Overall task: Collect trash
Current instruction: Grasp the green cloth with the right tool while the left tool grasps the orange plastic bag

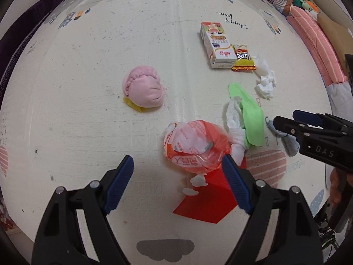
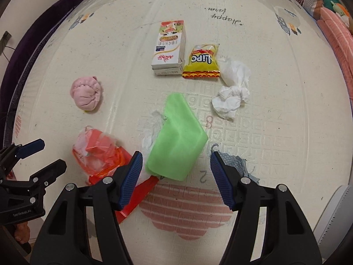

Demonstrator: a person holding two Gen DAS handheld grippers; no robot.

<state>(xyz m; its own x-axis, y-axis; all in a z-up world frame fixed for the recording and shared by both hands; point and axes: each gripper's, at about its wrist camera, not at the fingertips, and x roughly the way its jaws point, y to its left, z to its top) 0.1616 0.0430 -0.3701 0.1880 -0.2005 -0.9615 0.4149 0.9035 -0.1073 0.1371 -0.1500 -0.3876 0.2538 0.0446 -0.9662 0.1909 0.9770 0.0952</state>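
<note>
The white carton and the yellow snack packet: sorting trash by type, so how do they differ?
The white carton is a stiff rectangular box; the yellow snack packet is a flat, crinkled wrapper. The carton is longer, the packet shorter. Both lie side by side on the play mat, untouched by either gripper.

Cream play mat (image 2: 275,114) with printed clouds and letters covers the floor. On it: pink balled sock (image 2: 86,96), white carton (image 2: 168,48) just beside yellow snack wrapper (image 2: 201,61), crumpled tissue (image 2: 232,88), green cloth (image 2: 176,141), orange plastic bag (image 2: 99,152), red paper (image 1: 207,201), grey-blue rag (image 2: 239,165).
</note>
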